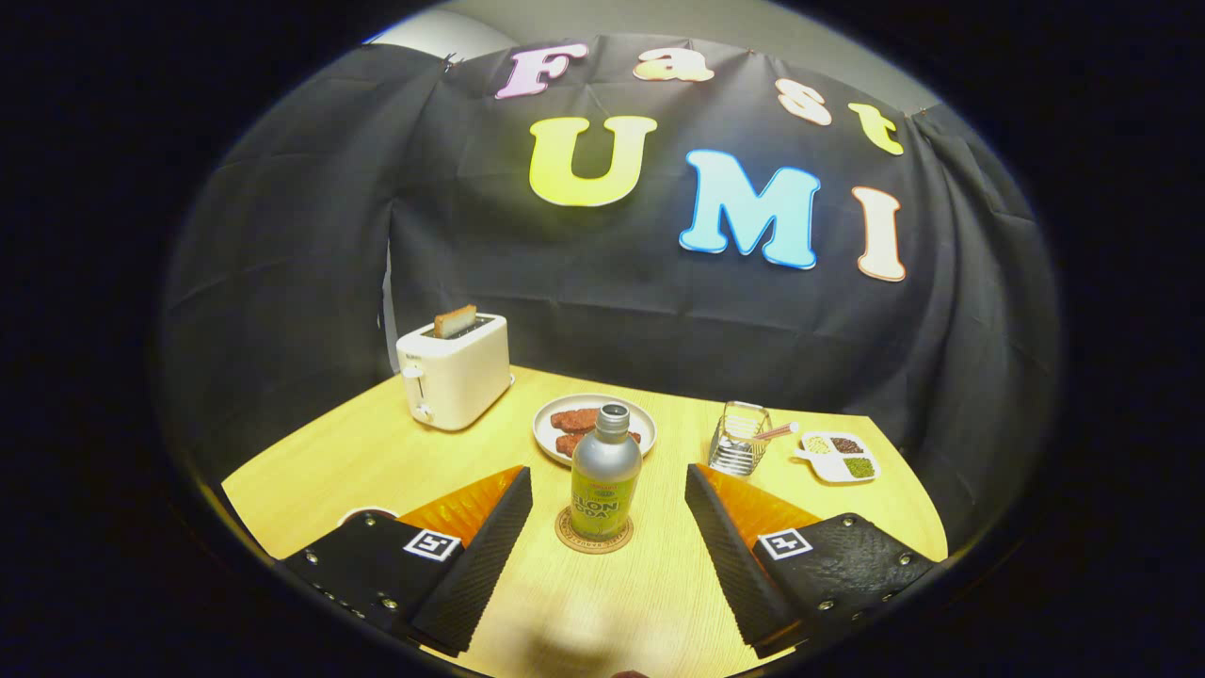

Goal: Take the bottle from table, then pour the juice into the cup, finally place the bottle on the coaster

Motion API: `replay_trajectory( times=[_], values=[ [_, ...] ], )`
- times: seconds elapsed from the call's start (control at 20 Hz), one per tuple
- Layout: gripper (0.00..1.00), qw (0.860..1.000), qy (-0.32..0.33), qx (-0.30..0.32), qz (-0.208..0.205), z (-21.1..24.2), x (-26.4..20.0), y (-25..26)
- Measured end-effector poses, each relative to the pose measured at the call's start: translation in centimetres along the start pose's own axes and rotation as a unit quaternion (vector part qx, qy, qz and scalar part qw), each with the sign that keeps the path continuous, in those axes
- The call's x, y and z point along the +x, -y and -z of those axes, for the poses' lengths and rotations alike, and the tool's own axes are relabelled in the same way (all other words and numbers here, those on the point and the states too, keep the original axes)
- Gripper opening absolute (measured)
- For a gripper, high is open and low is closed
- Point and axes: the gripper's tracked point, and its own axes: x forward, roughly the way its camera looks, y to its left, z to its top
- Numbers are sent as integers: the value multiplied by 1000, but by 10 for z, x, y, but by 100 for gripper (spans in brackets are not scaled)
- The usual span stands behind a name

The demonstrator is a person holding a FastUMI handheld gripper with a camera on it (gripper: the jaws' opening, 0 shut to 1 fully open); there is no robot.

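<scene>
A silver bottle (pixel 605 476) with a green label and a dark cap stands upright on a round cork coaster (pixel 593 537), just ahead of my fingers and centred between them. My gripper (pixel 607 494) is open, its fingers (pixel 490 546) wide apart on either side of the bottle with a gap on each side. A white rim, perhaps the cup (pixel 367 514), peeks out behind the left finger; most of it is hidden.
On the wooden table (pixel 329 461), a white toaster (pixel 454 374) with a slice of toast stands far left. A plate of brown food (pixel 593 426) sits behind the bottle. A wire holder (pixel 740 440) and a small divided dish (pixel 838 456) are far right.
</scene>
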Motion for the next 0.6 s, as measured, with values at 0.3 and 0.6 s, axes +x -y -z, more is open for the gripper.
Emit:
replay_trajectory(
  times=[0.3, 0.6],
  values=[
    [99, 998, 40, 35, 21, -26, -49, 7],
    [99, 995, 73, 52, 52, -38, -90, 18]
  ],
)
